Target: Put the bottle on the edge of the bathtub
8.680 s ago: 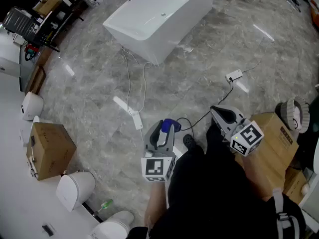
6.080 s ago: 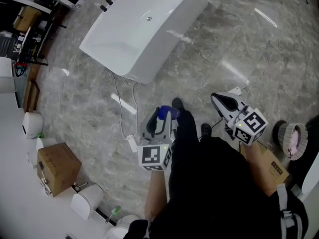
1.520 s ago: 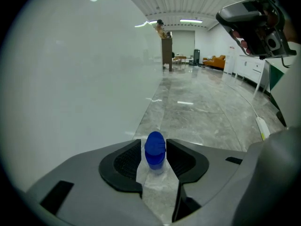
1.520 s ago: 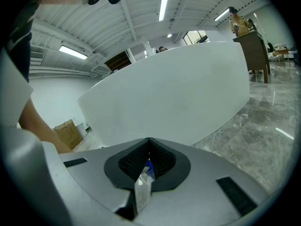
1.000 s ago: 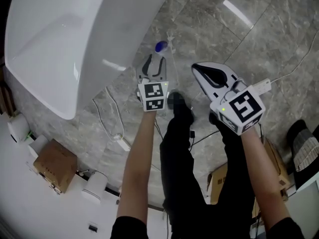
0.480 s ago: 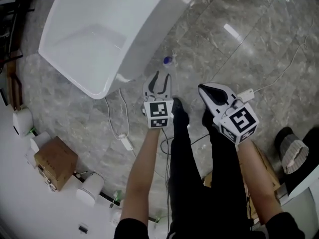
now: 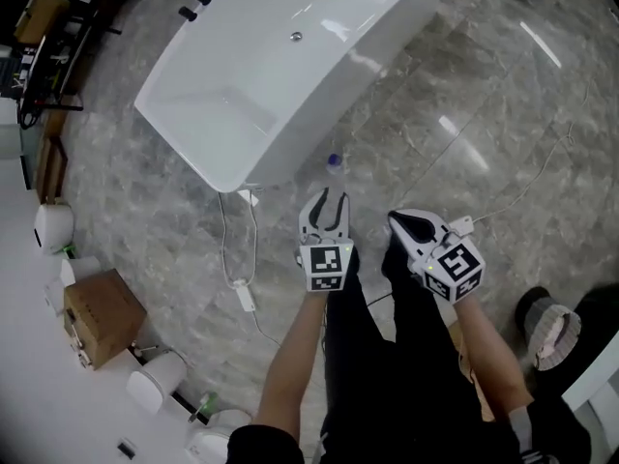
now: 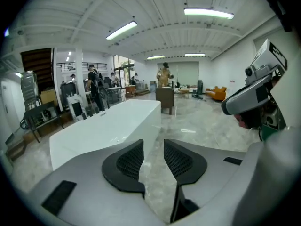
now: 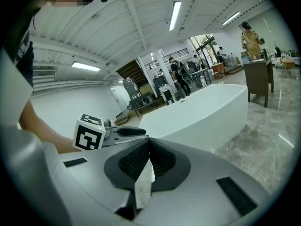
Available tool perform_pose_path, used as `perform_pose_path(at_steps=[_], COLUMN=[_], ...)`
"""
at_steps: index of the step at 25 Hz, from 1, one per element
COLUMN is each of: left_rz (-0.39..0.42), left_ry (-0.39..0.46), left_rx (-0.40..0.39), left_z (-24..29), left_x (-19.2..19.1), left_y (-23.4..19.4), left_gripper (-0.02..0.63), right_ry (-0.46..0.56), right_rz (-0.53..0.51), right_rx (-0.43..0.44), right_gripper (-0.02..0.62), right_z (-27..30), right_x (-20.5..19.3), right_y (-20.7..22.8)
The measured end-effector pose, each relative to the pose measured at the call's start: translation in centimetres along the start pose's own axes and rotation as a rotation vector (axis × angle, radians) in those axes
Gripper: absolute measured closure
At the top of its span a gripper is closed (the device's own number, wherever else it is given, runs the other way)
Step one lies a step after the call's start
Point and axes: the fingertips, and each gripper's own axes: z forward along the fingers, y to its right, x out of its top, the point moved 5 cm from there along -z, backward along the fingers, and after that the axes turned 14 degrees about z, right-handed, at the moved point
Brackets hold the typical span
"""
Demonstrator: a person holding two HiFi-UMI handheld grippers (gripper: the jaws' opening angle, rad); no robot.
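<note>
Marble floor, grey and glossy, filled most of the head view. A cardboard box sat far off at lower left.

Bathtub: white, freestanding, long axis running diagonally from upper right to lower left. Its near end was up-picture and left of both claws. Rim bare along all of the length in view. A thin cable trailed across the floor from that near end.

Left claw: jaws apart with nothing between them, and they had just been closing somewhat. Its own view looked out over the tub into the room, with open air between the pads. No bottle showed in that view.

Right claw: jaws together, empty. Its view showed the tips meeting, with the tub beyond.

Bottle: small and clear with a blue cap, standing on the floor just beside the tub's outer wall near the near end. It was not on the rim. Seen almost from above, cap toward the camera, so the long axis appeared vertical, though I could not be certain.

Key relation: the bottle lay directly ahead of the left claw's tips, up-picture and a touch to the right. It sat between that claw and the tub wall. The left claw was clearly nearer; the right was off to the side.

Judgement: if the rim is what is meant, the bottle is not yet placed. The left claw would need to come down around the upright body from the side.
</note>
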Motion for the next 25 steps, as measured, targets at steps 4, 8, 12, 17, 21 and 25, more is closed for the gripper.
perform_pose_path(at_steps=[4, 8, 12, 17, 21, 25], left_rz=[-0.061, -0.119, -0.130, -0.160, -0.174, -0.166], left_ry=[0.011, 0.030, 0.071, 0.135, 0.186, 0.252], left_rx=[0.074, 0.084, 0.095, 0.113, 0.112, 0.104], left_z=[-5.2, -10.4, -15.6, -23.0, -30.0, -37.5], left_x=[1.5, 1.7, 1.7, 1.0, -0.3, -2.2], left_y=[2.0, 3.6, 3.2, 1.2, 1.0, 1.9], left_gripper=[0.478, 0.500, 0.522, 0.557, 0.565, 0.584], right_ry=[0.003, 0.020, 0.029, 0.059, 0.083, 0.089], right_rz=[-0.045, -0.043, -0.067, -0.099, -0.156, -0.231], right_rx=[0.025, 0.026, 0.031, 0.041, 0.063, 0.104], right_gripper=[0.583, 0.583, 0.583, 0.583, 0.583, 0.583], right_z=[-2.6, -4.7, -5.6, -5.9, -6.1, -7.0], right_x=[0.3, -0.3, -1.2, -2.7, -5.7, -9.7], right_y=[-2.0, -4.2, -7.7, -14.4, -21.2, -28.9])
